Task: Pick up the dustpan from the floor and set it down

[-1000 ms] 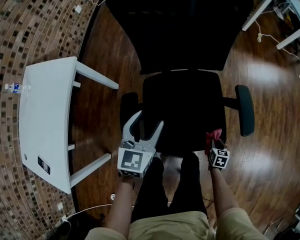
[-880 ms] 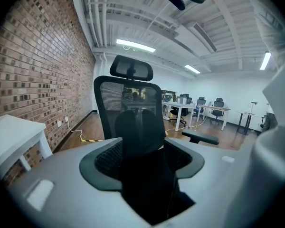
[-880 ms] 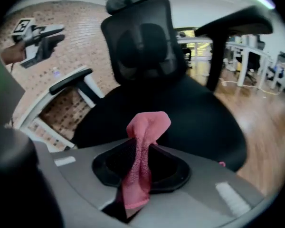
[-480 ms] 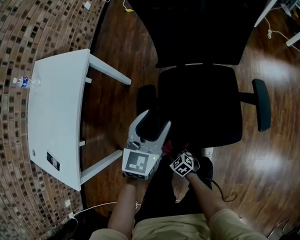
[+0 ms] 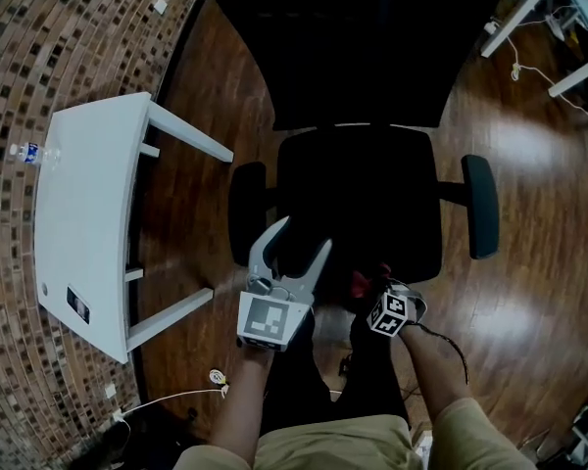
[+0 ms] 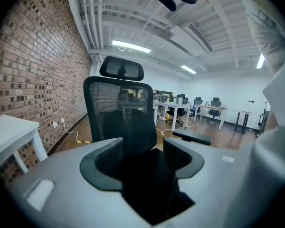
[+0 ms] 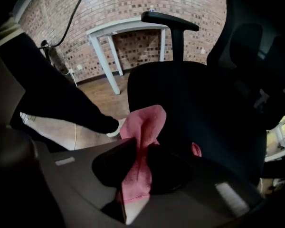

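Note:
No dustpan shows in any view. My left gripper (image 5: pixel 302 235) is held out level over the front left of the black office chair (image 5: pixel 363 194). Its white fingers (image 5: pixel 267 248) stand a little apart, and nothing shows between the pads but the dark chair behind. In the left gripper view the left gripper (image 6: pixel 142 160) faces the chair's mesh back (image 6: pixel 118 103). My right gripper (image 5: pixel 365 287) points steeply down at the seat's front edge, shut on a pink cloth (image 5: pixel 360 282). In the right gripper view the pink cloth (image 7: pixel 143 127) is pinched between the dark pads of the right gripper (image 7: pixel 137 163).
A white table (image 5: pixel 78 223) stands at the left by the brick wall, with a small water bottle (image 5: pixel 24 152) at its far end. A white cable (image 5: pixel 176 395) lies on the wood floor near my feet. My legs in dark trousers (image 5: pixel 304 380) are close to the chair.
My right gripper has swung left, toward my legs, and rolled over with the pink cloth still in it. The left gripper has stayed near the chair's front left.

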